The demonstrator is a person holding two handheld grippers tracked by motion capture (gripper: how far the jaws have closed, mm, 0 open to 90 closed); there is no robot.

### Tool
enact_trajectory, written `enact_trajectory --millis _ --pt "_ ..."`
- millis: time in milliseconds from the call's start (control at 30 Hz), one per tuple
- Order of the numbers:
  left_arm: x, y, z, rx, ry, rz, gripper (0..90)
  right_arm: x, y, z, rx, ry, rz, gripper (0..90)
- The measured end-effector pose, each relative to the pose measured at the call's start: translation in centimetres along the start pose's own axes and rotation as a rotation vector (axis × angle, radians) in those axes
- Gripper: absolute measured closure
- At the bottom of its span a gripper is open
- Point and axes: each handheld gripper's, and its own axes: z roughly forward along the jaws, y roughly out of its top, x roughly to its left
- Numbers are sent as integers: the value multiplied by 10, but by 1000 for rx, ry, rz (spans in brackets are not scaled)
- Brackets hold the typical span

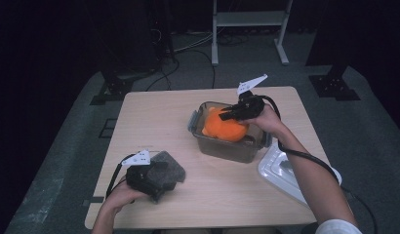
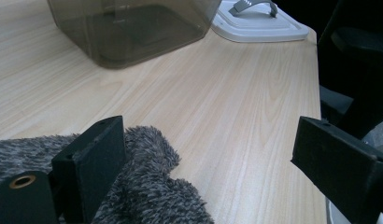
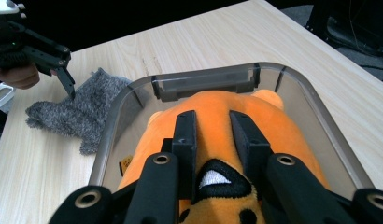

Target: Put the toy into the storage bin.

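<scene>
An orange plush toy lies in a smoky clear plastic container at the middle of the table. My right gripper reaches down into the container, shut on a pinch of the plush's orange fabric. A grey fuzzy cloth lies on the table at the front left. My left gripper sits low over the cloth with its jaws wide open. One jaw is over the cloth's edge and the other over bare wood.
A white lid with a grey handle lies at the table's right front edge, beside the container. Bare wood stretches between cloth and container. Dark floor, cables and a metal stand lie beyond the far edge.
</scene>
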Motion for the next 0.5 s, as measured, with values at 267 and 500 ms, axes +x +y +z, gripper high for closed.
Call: enact_trajectory --millis 267,500 --pt "0 0 0 0 0 0 90 0 -2 7 22 4 0 724" --pt "0 0 -1 -2 2 1 90 -1 -4 13 31 15 5 723"
